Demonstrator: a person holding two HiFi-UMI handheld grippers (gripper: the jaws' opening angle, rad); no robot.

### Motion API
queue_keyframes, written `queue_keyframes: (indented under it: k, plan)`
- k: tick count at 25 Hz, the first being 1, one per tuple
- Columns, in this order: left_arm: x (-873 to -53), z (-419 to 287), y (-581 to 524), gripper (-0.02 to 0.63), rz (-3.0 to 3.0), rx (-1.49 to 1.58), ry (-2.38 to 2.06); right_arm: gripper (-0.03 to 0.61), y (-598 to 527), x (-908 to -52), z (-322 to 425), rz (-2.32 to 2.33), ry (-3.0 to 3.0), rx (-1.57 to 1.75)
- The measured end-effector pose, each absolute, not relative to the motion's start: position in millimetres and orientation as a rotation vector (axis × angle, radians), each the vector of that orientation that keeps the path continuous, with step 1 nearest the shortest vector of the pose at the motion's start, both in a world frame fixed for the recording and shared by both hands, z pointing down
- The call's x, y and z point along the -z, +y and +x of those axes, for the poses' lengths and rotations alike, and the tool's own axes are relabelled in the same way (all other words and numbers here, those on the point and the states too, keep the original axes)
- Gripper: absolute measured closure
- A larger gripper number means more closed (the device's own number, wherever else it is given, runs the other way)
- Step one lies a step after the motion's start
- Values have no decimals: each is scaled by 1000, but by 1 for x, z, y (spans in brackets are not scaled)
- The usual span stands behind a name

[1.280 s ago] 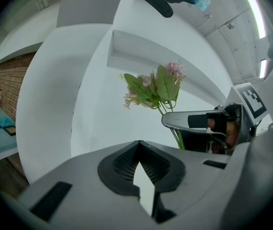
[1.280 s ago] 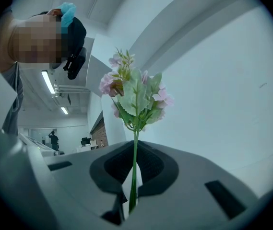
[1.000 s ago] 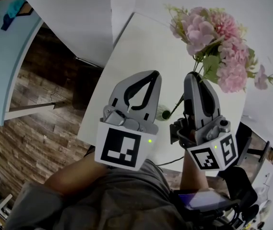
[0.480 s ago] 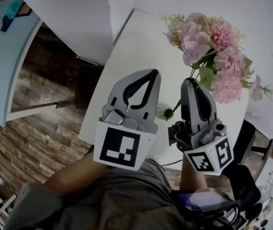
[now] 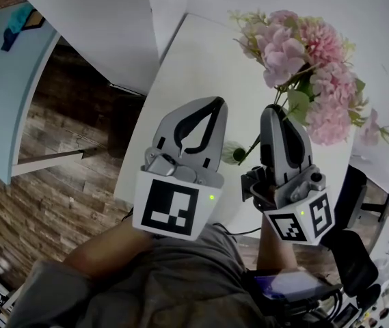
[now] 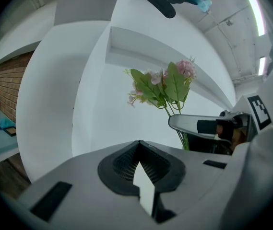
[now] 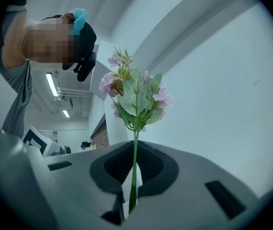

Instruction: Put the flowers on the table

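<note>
Right gripper (image 5: pixel 274 111), fingers clenched on the green stem of the flowers (image 5: pixel 303 60); the pink blooms rise beyond its tip, held over the white table (image 5: pixel 194 60) (the stem's lower end juts out toward the other gripper). Left gripper (image 5: pixel 213 102) just beside it, fingers closed together on nothing.

- The right claw (image 7: pixel 132 198) has its jaws closed on a thin green stem (image 7: pixel 135 157), which runs straight up from between the tips.
- Above the stem, the flowers (image 7: pixel 134 92) spread out, pale pink blooms among broad green leaves.
- A person (image 7: pixel 16 80) in a grey top fills the upper left.
- Strip lights (image 7: pixel 52 84) glow on the ceiling behind.
</note>
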State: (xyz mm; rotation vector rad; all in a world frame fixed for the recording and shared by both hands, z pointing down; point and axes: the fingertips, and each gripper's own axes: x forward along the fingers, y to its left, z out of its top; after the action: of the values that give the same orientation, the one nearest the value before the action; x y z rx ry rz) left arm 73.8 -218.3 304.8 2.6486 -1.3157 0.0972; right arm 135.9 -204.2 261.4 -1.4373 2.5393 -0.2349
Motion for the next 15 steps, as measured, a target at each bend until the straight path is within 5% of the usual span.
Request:
queue_keyframes:
  k: [15]
  plan:
    - [-321,63,-192,607,2637,-49,-1344,566,-181,-258,135,-1417,2526,129]
